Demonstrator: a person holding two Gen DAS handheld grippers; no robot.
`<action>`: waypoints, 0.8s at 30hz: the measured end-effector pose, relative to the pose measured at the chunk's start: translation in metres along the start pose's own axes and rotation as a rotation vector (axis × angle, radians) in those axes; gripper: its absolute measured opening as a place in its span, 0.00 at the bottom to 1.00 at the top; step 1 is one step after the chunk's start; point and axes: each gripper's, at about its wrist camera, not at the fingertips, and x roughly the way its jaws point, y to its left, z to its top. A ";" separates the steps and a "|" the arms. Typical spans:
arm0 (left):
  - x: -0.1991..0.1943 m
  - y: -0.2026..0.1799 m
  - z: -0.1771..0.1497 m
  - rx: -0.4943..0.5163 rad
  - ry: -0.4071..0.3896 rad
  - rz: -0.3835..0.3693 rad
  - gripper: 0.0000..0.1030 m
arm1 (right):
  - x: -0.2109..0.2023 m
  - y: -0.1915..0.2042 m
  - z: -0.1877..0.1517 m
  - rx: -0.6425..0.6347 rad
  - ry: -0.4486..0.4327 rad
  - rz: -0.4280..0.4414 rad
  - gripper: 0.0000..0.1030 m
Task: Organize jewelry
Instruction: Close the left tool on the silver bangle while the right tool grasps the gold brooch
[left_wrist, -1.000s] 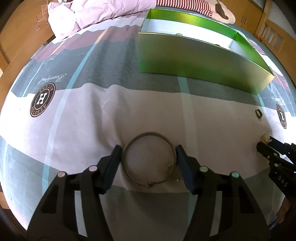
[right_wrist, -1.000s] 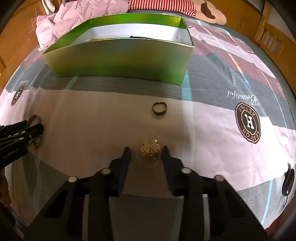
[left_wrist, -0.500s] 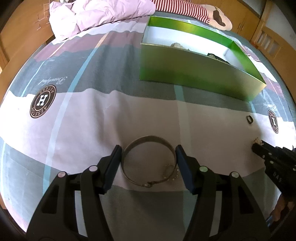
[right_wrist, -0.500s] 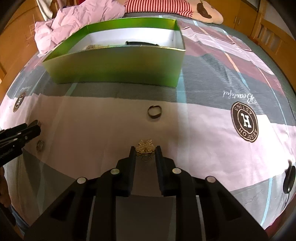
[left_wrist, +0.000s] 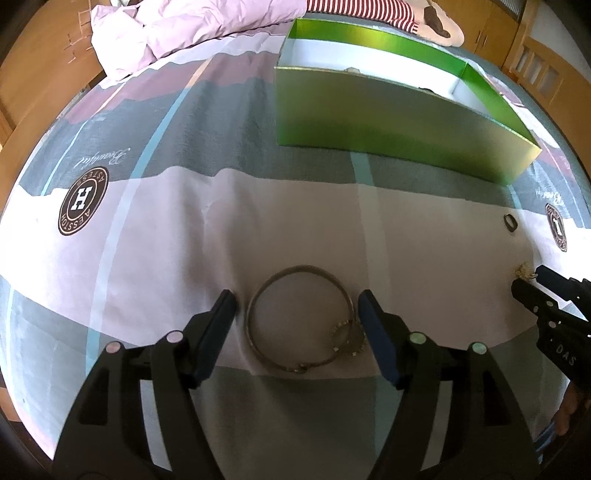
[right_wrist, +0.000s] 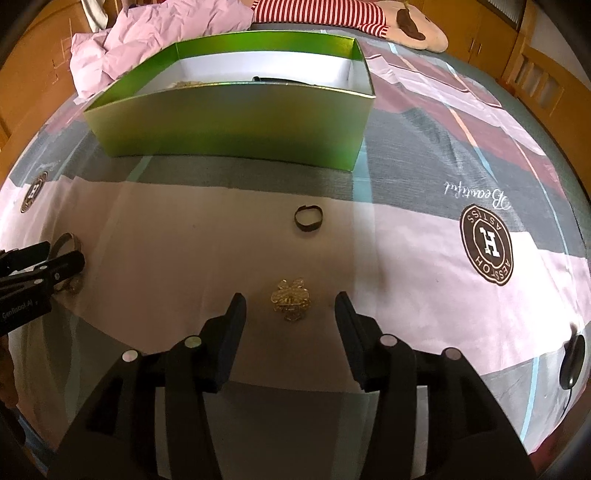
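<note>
Two grippers stand open over jewelry on the bedspread, neither one holding anything.

Left gripper (left_wrist: 297, 306) has just been opening its jaws; they stand wide around the silver bangle (left_wrist: 299, 317), which lies flat between them, the right-hand finger close by its beaded end and the left-hand finger clear of it. Right gripper (right_wrist: 290, 308) has also just been opening, and the gold brooch (right_wrist: 290, 302) lies loose between its fingers with a gap on both sides. Taking the green box (right_wrist: 236, 122) as the landmark: the dark ring (right_wrist: 308, 218) lies on the bedspread (right_wrist: 184, 221) just in front of its near wall, the brooch farther forward of the ring, the bangle in front of the box and off to the left.
</note>
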 end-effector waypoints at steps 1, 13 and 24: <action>0.001 0.000 0.000 0.001 0.001 0.004 0.67 | 0.001 0.001 0.000 -0.003 0.000 -0.003 0.48; -0.007 0.003 0.002 -0.020 -0.028 -0.008 0.58 | -0.004 0.002 0.004 -0.001 -0.012 0.023 0.21; -0.034 0.002 0.011 -0.026 -0.080 -0.019 0.58 | -0.048 0.007 0.024 -0.015 -0.115 0.035 0.21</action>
